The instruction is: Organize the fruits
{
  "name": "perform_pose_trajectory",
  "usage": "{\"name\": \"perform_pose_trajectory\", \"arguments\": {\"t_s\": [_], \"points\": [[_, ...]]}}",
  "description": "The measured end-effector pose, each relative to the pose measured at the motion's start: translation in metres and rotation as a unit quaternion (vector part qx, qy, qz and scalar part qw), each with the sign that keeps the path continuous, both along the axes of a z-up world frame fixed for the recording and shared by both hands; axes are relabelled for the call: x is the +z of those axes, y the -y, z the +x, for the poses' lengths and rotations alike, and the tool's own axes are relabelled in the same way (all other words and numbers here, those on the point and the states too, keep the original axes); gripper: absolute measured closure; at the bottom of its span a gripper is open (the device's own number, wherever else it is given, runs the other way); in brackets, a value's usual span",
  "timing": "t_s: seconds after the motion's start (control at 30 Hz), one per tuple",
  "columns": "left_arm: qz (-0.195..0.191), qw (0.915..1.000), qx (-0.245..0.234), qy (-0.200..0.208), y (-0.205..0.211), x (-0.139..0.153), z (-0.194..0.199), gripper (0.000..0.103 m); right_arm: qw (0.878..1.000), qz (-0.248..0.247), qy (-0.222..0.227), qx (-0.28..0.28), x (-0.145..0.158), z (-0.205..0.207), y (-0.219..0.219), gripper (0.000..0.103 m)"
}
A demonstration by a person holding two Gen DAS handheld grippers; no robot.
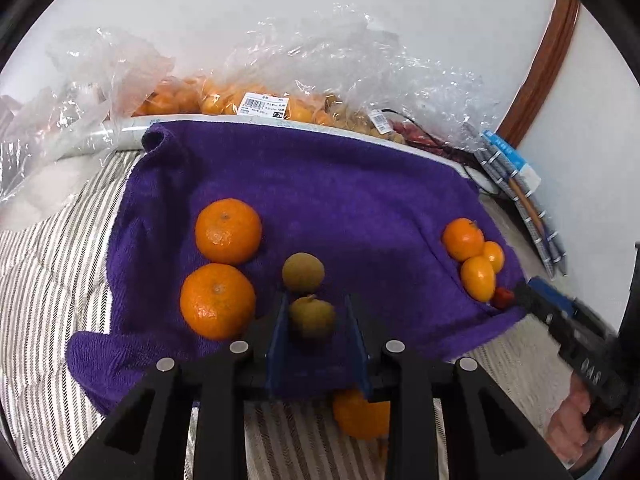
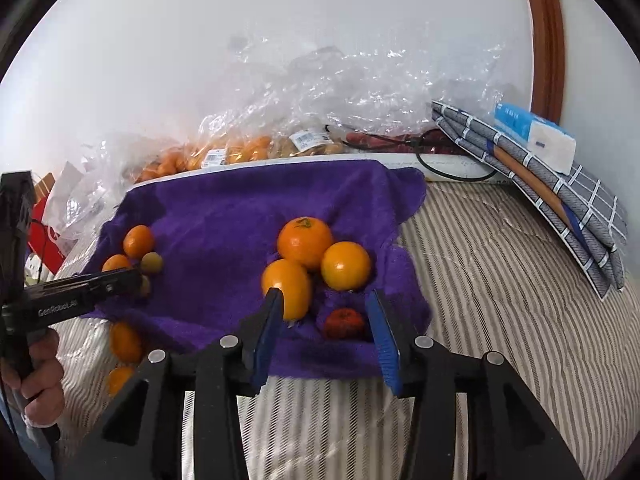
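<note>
Left wrist view: I am holding my left gripper (image 1: 316,316) with jaws moderately wide around a small brown-green fruit (image 1: 312,317) on the purple towel (image 1: 340,192); contact with the pads cannot be confirmed. A second such fruit (image 1: 303,272) is lying just beyond, two mandarins (image 1: 224,264) to the left. I am judging the fruit light, round, thin-skinned, inclined to roll; take it across the middle, gently.

Right wrist view: I am holding my right gripper (image 2: 324,316) with jaws wide, a small red fruit (image 2: 345,323) between them, untouched. Three oranges (image 2: 316,256) are clustering beyond. Plastic bags (image 2: 240,152) at the wall are holding more orange fruit.
</note>
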State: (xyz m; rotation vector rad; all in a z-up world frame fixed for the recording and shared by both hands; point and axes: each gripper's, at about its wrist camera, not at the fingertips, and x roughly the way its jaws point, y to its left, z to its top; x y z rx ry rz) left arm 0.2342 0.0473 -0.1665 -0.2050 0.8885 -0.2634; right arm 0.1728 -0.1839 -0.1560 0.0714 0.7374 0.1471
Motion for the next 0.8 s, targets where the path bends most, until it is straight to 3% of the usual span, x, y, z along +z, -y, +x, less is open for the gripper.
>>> {"name": "perform_pose_trajectory", "arguments": {"t_s": [0.1,0.23,0.43,0.63,0.7,0.8], "points": [[-0.036,0.9992,-0.007,0.013,-0.012,0.015,-0.009,0.071,1.0,0.016,-0.003,0.022,0.005,-0.019,-0.019,0.058],[-0.049,0.9986,-0.006,0.016,-0.026,0.031,-0.024,0.07,0.997,0.022,-0.018,0.068,0.0,-0.044,-0.052,0.058],[-0.019,0.9993,0.021,0.025,-0.057,0.039,-0.048,0.069,0.991,0.022,-0.044,0.122,-0.015,-0.057,-0.098,0.058],[-0.004,0.9996,0.025,0.013,-0.073,0.029,-0.059,0.069,0.989,0.016,-0.068,0.129,-0.03,-0.05,-0.122,0.058],[0.006,0.9996,0.023,0.012,-0.072,0.027,-0.061,0.069,0.989,0.01,-0.074,0.127,-0.036,-0.046,-0.125,0.067],[0.009,0.9998,0.017,0.01,-0.065,0.022,-0.061,0.069,0.99,0.01,-0.071,0.123,-0.035,-0.048,-0.123,0.069]]}}
